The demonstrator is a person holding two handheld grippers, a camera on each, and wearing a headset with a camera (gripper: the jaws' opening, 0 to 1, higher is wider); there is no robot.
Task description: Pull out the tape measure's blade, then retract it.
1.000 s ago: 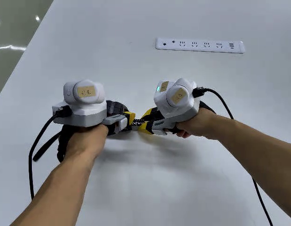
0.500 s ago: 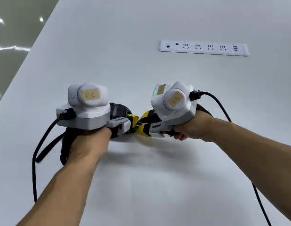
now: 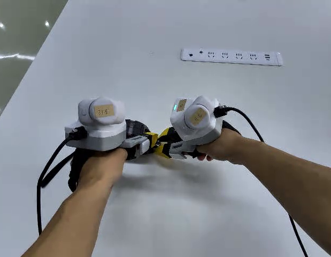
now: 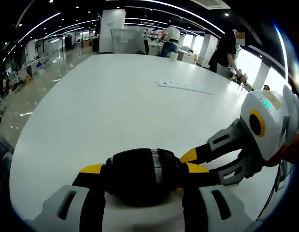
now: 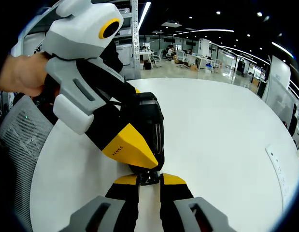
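Pinching the black tape (image 4: 139,180) by its sides, the left gripper's (image 4: 144,168) jaws hold it low over the white counter (image 3: 154,214), while the right gripper's (image 5: 149,181) jaws, drawn almost together, nip the blade tip (image 5: 149,177) at the case's mouth, just ahead of them.

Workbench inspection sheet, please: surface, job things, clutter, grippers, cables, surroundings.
Surface: white table, no marks seen.
Job's things: black tape measure, hardly any blade drawn out.
Clutter: white power strip, lying apart on the far side.
Grippers: left gripper shut on the tape measure's case; right gripper shut on the blade tip.
Cables: black cable from the left gripper; black cable from the right gripper.
Surroundings: open office, people standing, mesh chair.
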